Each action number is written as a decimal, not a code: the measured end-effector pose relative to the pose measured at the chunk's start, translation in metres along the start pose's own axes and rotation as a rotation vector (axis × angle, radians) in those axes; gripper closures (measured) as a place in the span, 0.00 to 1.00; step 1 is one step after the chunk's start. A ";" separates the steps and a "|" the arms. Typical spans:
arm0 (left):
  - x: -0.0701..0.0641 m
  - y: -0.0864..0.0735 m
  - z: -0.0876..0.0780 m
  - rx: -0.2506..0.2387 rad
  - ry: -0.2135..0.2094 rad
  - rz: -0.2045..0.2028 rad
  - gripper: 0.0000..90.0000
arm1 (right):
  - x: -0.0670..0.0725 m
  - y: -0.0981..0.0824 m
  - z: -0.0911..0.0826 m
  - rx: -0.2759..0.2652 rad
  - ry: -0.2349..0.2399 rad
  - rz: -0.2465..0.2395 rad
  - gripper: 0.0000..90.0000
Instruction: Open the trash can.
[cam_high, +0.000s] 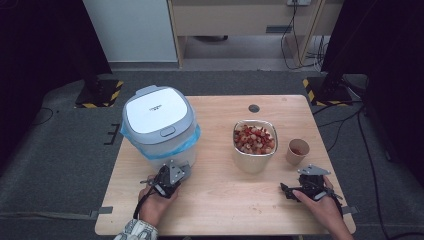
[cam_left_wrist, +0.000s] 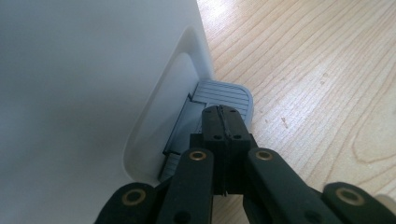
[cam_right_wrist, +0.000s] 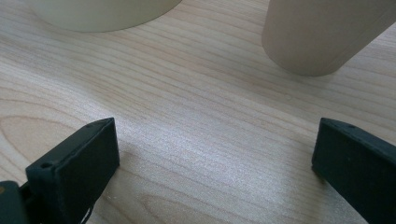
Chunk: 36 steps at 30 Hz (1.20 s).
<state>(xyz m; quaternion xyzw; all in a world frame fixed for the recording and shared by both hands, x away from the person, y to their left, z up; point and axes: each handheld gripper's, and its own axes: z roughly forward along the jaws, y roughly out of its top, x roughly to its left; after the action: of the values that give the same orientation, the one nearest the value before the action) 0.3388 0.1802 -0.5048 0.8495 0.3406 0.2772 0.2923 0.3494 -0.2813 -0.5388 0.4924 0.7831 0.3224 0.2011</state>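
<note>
A white pedal bin (cam_high: 159, 125) with a closed grey-rimmed lid and a blue liner stands at the table's left. Its white wall (cam_left_wrist: 93, 84) and its ribbed grey foot pedal (cam_left_wrist: 224, 95) appear close up in the left gripper view. My left gripper (cam_high: 172, 172) (cam_left_wrist: 223, 122) is shut with nothing between its jaws, its tips right at the pedal's near edge. My right gripper (cam_high: 309, 176) (cam_right_wrist: 212, 149) rests open low over bare wood, just in front of a paper cup (cam_high: 298, 151) (cam_right_wrist: 317, 32).
A metal bowl (cam_high: 254, 145) (cam_right_wrist: 102, 11) holding red and pale pieces stands mid-table, left of the cup. The cup holds a few reddish bits. The wooden table (cam_high: 220, 205) has a round hole (cam_high: 254, 108) near its far edge. Cables lie on the floor at right.
</note>
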 end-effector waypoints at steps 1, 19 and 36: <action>0.000 0.000 0.000 0.001 0.003 0.003 1.00 | 0.000 0.000 0.000 0.000 0.000 0.000 0.01; -0.003 -0.001 0.002 0.015 0.014 0.016 1.00 | -0.011 0.001 -0.009 -0.005 0.003 -0.038 0.07; -0.005 -0.003 0.011 0.051 -0.004 0.021 1.00 | -0.027 0.016 -0.024 -0.213 -0.094 0.092 0.07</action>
<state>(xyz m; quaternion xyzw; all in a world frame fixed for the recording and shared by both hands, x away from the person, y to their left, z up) 0.3421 0.1750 -0.5156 0.8607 0.3382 0.2697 0.2685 0.3563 -0.3082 -0.5111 0.5182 0.7106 0.3894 0.2738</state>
